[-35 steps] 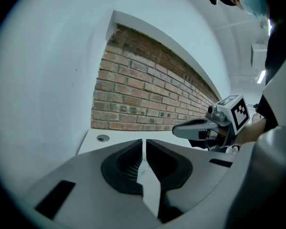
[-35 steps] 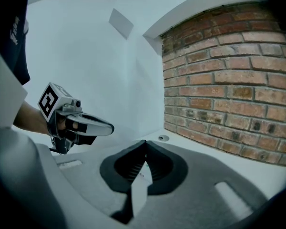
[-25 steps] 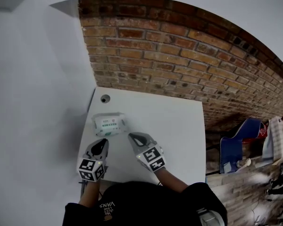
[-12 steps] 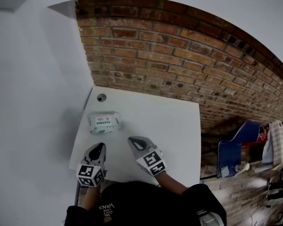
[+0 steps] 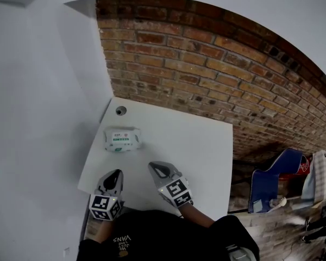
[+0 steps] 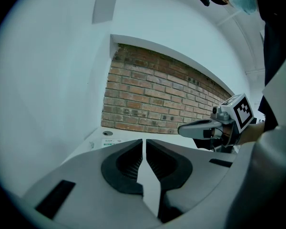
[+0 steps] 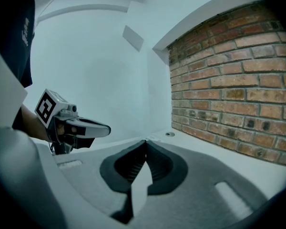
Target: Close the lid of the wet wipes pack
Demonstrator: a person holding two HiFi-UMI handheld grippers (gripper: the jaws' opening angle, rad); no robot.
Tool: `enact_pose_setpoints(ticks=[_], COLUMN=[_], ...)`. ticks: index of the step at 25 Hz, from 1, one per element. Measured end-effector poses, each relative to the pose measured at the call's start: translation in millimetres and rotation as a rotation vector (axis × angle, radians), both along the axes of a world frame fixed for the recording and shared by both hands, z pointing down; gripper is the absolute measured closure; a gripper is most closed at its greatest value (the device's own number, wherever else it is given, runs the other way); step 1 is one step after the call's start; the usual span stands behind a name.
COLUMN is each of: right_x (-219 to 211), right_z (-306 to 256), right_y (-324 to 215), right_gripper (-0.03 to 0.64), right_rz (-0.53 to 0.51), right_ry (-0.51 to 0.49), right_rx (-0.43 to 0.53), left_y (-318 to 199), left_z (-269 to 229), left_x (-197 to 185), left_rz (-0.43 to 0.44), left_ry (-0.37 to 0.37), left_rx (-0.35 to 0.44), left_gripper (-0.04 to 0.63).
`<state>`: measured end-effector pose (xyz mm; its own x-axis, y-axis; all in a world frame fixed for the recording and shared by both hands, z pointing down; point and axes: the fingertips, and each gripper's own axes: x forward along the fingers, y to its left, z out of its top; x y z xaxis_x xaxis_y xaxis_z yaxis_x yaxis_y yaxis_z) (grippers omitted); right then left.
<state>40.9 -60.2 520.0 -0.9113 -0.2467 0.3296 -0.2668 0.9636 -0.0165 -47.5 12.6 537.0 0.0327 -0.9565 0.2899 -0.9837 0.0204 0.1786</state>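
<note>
left gripper (image 5: 117,174), right gripper (image 5: 155,168) retreated (table (image 5: 206,145) edge), wipes pack (image 5: 121,138) apart

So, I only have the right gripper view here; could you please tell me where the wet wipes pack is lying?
Observer: The head view shows the wet wipes pack flat on the table, ahead of the left gripper, with neither gripper touching it.
Operator: Thank you. Does it look open?
Observer: No raised flap shows from above. Its top looks flat, though it is small in frame.
Operator: And that gripper's claw?
Observer: Its own view shows only a thin slit between the jaws, with nothing in it.
</note>
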Motion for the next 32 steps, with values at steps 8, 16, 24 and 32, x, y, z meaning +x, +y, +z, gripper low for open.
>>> enact_pose_setpoints(ticks=[8,16,24,32], right_x=[5,10,10,7], right_z=[1,0,0,-5], right_y=[6,8,15,17], right_gripper=[0.620,0.620,0.620,0.620], right_rz=[-0.008,0.004,-0.008,-0.015], right_ry=[0.002,0.014,0.028,0.024], right_rx=[-0.010,0.007,0.015,0.038], left_y=[7,12,20,24], left_z=[-3,-10,-16,-15], left_x=[1,0,3,6], left_rz=[-0.026,-0.045,-0.053,-0.043], left_ry=[-0.010,-0.013,-0.014,-0.010], left_rx=[0.013,0.024,0.036,0.047], left_gripper=[0.561,0.561,0.561,0.561])
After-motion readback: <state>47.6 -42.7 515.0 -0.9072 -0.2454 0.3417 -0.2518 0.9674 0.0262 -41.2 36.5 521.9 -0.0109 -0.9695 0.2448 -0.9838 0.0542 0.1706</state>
